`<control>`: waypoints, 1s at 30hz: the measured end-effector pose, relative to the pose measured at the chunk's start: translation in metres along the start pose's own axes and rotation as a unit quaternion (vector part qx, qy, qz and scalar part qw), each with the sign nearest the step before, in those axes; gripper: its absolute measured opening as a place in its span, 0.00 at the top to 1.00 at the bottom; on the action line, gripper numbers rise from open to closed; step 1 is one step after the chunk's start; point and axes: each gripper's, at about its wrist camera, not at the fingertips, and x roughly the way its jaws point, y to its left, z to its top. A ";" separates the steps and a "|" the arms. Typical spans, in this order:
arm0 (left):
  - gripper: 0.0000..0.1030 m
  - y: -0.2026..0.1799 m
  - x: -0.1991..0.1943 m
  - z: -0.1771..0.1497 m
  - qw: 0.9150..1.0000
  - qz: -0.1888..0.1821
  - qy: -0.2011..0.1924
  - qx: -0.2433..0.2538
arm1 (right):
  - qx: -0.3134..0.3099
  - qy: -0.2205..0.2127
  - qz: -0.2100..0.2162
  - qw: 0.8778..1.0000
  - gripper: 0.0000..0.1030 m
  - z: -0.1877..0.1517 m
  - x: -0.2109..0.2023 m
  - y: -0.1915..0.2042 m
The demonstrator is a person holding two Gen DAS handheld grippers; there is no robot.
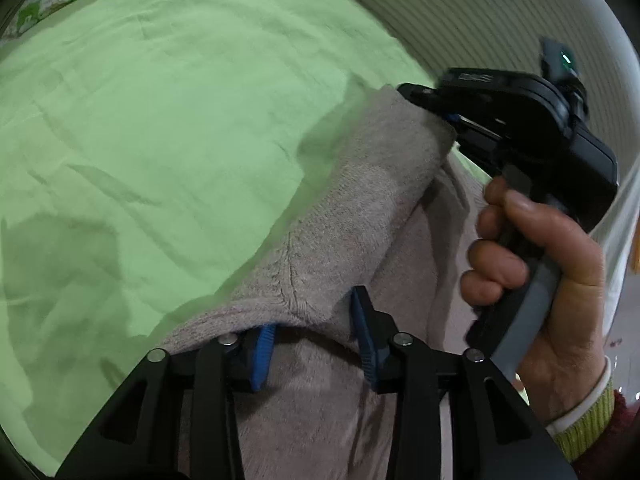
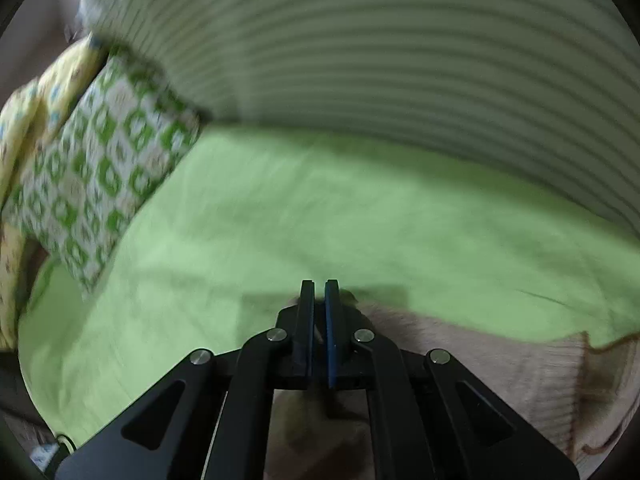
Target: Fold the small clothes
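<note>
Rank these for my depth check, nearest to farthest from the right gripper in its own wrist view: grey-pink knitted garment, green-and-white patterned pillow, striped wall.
1. Grey-pink knitted garment: at the right gripper, spreading to its right.
2. Green-and-white patterned pillow: far left on the light green bedsheet.
3. Striped wall: behind the bed, across the top.
</note>
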 end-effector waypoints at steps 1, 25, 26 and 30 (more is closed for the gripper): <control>0.57 0.000 -0.006 -0.002 1.000 0.005 0.000 0.010 | 0.013 -0.017 0.017 1.000 0.91 -0.003 -0.017 -0.006; 0.34 0.046 -0.077 -0.071 0.990 0.088 0.021 0.110 | 0.275 -0.105 -0.132 0.947 0.58 -0.253 -0.262 -0.179; 0.34 0.047 -0.078 -0.074 0.988 0.096 0.025 0.118 | 0.272 -0.102 -0.138 0.947 0.56 -0.260 -0.266 -0.178; 0.34 0.055 -0.080 -0.088 0.986 0.102 0.045 0.124 | 0.264 -0.093 -0.155 0.947 0.53 -0.291 -0.286 -0.176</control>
